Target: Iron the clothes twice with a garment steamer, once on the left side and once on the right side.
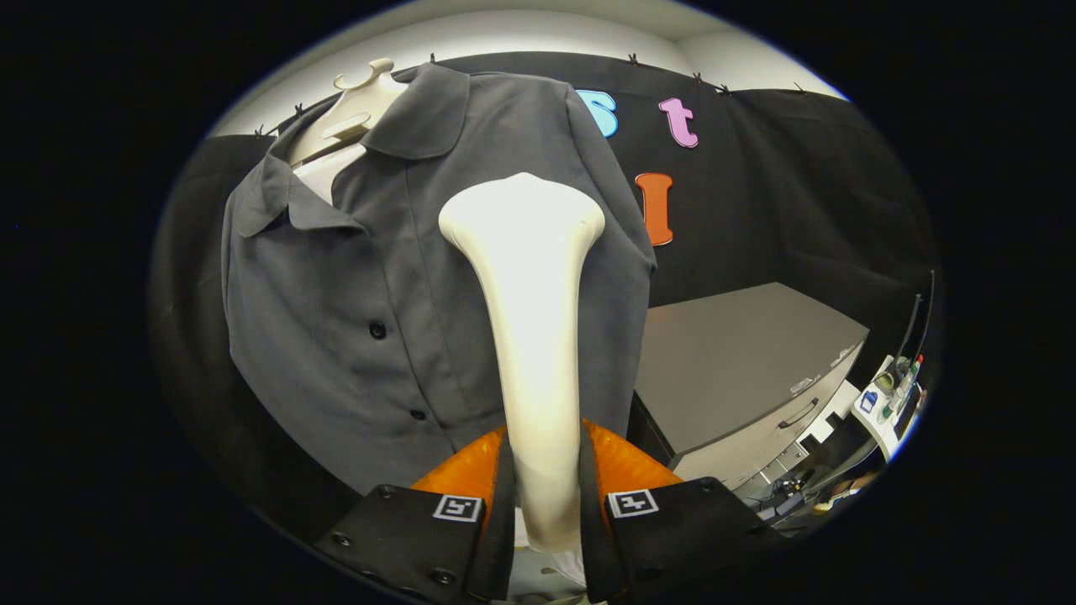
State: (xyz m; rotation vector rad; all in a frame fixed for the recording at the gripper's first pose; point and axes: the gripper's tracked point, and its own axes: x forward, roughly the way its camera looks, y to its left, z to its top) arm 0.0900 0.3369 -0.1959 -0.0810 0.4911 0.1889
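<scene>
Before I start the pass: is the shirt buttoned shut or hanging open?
Buttoned shut: the grey shirt hangs closed down its front, beyond the steamer that the hand-held gripper clamps.

My gripper (545, 470) has both fingers clamped on the white garment steamer (530, 336), whose wide head lies against the front of the grey shirt (336, 302) hanging on a cream hanger (357, 109), right of the shirt's button line.

A grey shirt (353, 286) hangs on a cream hanger (357, 109).
</scene>
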